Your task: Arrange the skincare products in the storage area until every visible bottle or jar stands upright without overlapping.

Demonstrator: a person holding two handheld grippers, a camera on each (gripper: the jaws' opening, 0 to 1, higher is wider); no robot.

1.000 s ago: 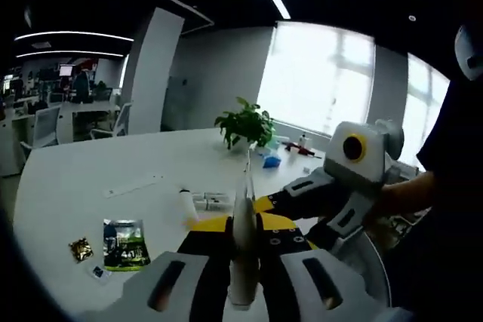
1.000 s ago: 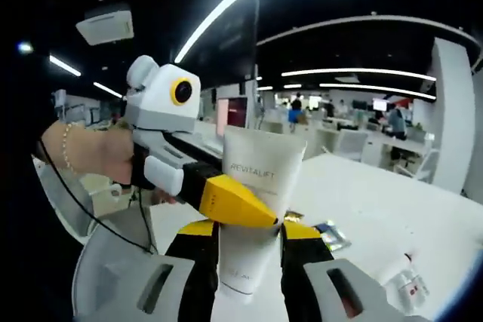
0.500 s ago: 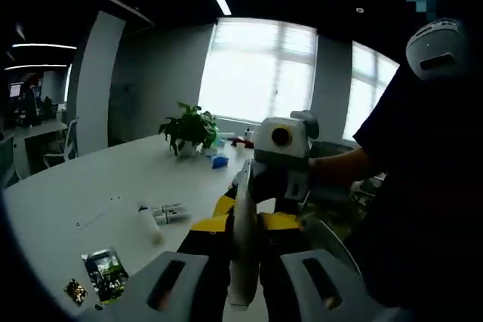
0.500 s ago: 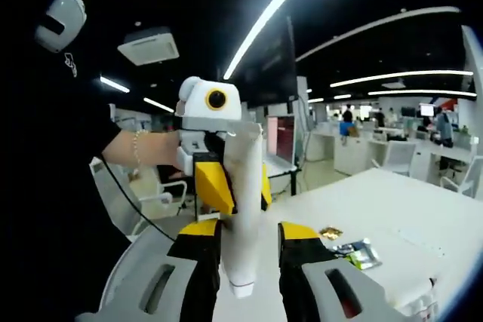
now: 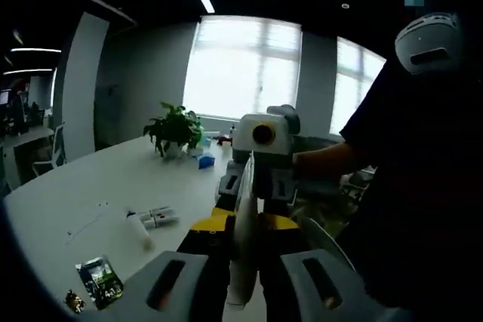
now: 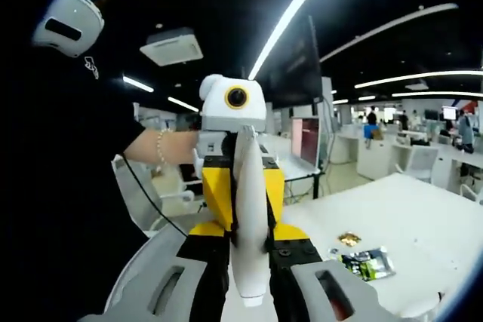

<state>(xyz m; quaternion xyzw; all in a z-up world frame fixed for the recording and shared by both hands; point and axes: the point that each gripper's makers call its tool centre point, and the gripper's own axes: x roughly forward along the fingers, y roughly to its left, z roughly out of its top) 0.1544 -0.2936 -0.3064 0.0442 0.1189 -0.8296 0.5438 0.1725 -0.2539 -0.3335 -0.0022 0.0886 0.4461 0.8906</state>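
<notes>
A white skincare tube [image 5: 243,250] is held up in the air, above the table edge, and appears edge-on in both views. My left gripper [image 5: 243,225] is shut on its near end. From the far side my right gripper [image 5: 250,190] clamps the same tube. In the right gripper view the tube [image 6: 250,216] rises between the jaws of my right gripper [image 6: 247,233], which is shut on it. The left gripper [image 6: 243,186], with yellow jaws, faces it straight on. Two more white tubes [image 5: 147,220] lie flat on the white table [image 5: 90,186].
A green sachet [image 5: 98,280] and a small gold packet [image 5: 74,301] lie near the table's front edge, also visible as the sachet [image 6: 366,262] and the packet [image 6: 349,239]. A potted plant [image 5: 172,130] and a blue item [image 5: 205,161] stand at the far end. The person's black sleeve [image 6: 83,164] is close by.
Both hands have swung round with the tube. In the right gripper view the tube has turned from broad face to edge-on, and the left gripper now sits directly opposite. Both grips have held.
</notes>
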